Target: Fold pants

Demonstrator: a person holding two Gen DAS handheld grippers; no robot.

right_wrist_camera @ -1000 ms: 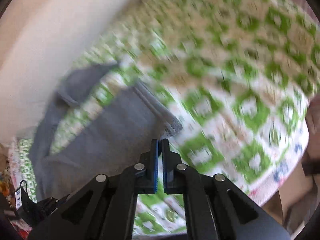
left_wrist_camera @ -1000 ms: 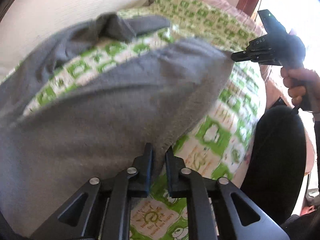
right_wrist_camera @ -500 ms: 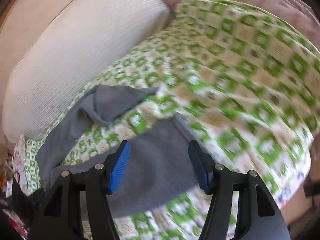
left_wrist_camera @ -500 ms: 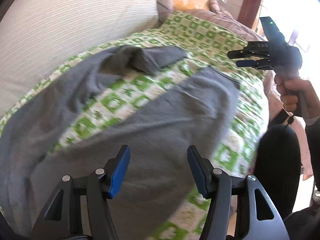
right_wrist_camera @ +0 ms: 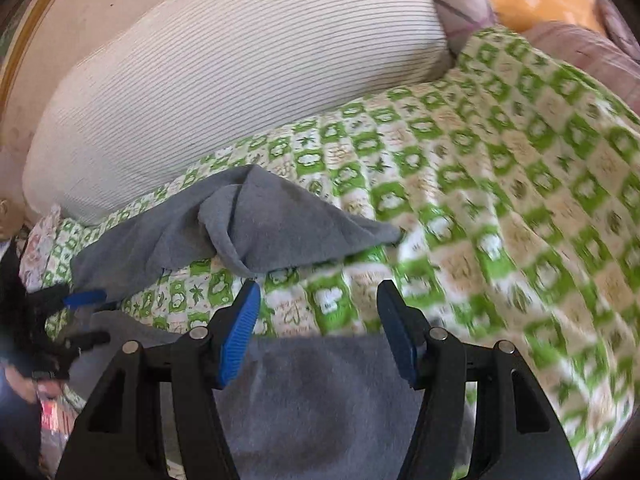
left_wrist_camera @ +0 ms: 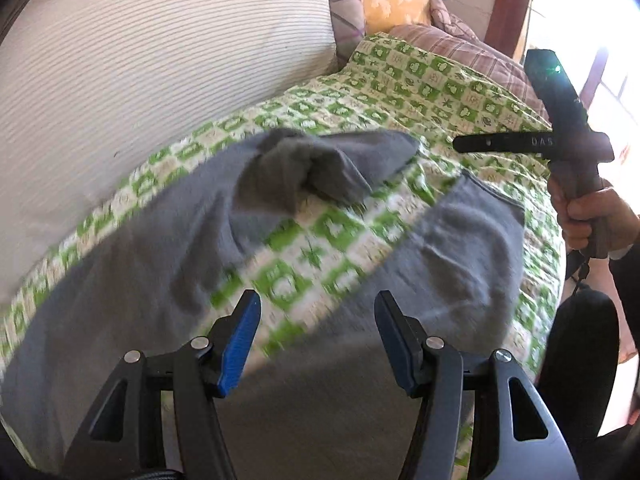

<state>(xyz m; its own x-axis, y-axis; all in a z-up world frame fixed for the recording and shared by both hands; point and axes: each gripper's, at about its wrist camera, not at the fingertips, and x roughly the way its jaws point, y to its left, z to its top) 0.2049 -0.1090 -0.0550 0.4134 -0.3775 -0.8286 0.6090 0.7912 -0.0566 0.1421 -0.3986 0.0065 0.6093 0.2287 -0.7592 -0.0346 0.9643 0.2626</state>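
Grey pants lie spread on a bed with a green-and-white checked sheet. The near leg lies flat. The far leg ends in a crumpled, folded-over bunch, also seen in the right wrist view. My left gripper hovers open above the gap between the legs, with nothing between its blue pads. My right gripper hangs open over the near leg's end, also holding nothing. Each gripper shows in the other's view: the right in a hand, the left at the left edge.
A big striped white bolster lines the far side of the bed. An orange cushion and plaid cushions sit at the back. A person's dark-clad leg stands by the bed's right edge.
Both grippers were shut on the near leg's edge, then opened and let it go. They have since drawn back and up, and the leg now lies flat on the sheet.
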